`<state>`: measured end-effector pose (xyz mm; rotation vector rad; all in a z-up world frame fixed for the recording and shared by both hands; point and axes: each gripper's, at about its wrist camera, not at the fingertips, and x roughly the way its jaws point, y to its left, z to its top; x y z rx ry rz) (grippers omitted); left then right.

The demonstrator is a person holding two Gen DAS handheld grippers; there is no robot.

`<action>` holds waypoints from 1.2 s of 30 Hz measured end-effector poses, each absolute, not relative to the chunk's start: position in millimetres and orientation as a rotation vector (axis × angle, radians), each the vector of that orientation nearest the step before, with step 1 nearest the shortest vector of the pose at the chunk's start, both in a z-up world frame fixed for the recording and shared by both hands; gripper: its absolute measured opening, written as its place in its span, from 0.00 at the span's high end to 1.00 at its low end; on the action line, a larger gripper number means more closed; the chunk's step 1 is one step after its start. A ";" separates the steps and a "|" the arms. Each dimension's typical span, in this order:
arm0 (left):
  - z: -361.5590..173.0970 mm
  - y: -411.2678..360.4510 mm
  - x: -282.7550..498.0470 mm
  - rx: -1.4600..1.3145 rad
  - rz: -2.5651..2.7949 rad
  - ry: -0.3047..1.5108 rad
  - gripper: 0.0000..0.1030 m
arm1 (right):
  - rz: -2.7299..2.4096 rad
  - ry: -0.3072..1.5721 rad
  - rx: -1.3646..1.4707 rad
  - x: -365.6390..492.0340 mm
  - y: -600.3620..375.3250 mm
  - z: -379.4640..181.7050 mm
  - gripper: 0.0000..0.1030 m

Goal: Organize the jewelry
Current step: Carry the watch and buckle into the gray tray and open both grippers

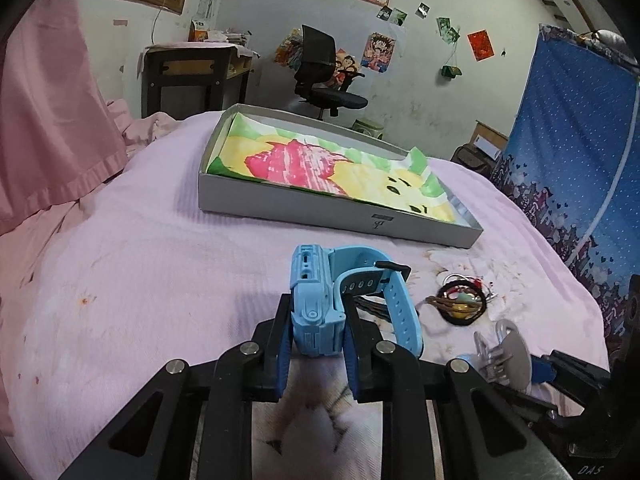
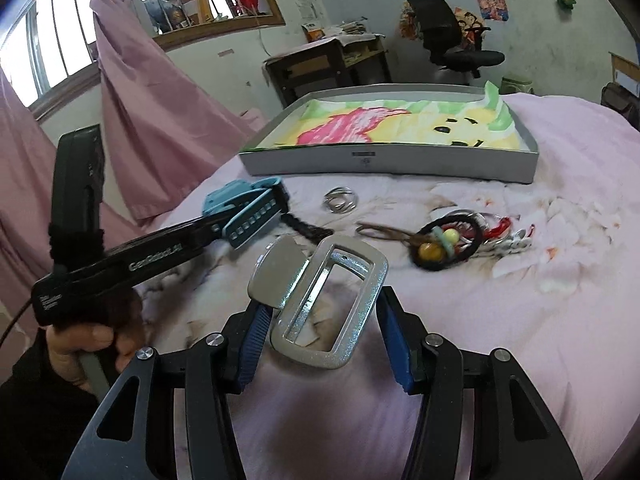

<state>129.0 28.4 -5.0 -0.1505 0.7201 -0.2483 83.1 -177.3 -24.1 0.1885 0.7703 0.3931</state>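
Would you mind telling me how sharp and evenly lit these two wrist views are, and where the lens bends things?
Left wrist view: the blue watch is sharp, the silver buckle at lower right is smeared, and the grey box edge bows. Right wrist view: the window is blown out white, the buckle shows bright glints, and black vignetting rings the corners.

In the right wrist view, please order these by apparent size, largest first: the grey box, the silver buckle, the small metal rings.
1. Grey box, though it lies farthest away.
2. Silver buckle; closeness to the camera enlarges it.
3. Small metal rings, clearly smallest.
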 end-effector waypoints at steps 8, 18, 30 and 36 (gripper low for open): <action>8.0 31.7 127.8 -0.176 -0.239 0.660 0.79 | 0.323 0.650 0.143 95.0 -190.4 1.7 0.53; 37.7 29.2 182.7 -0.141 -0.193 0.590 0.79 | 0.309 0.595 0.122 186.9 -195.2 22.6 0.53; 8.3 29.7 265.7 -0.094 -0.095 0.771 0.79 | 0.298 0.714 0.172 273.5 -189.6 -21.1 0.53; 1.9 30.0 267.8 -0.103 -0.086 0.791 0.79 | 0.292 0.764 0.162 287.2 -186.2 -34.9 0.53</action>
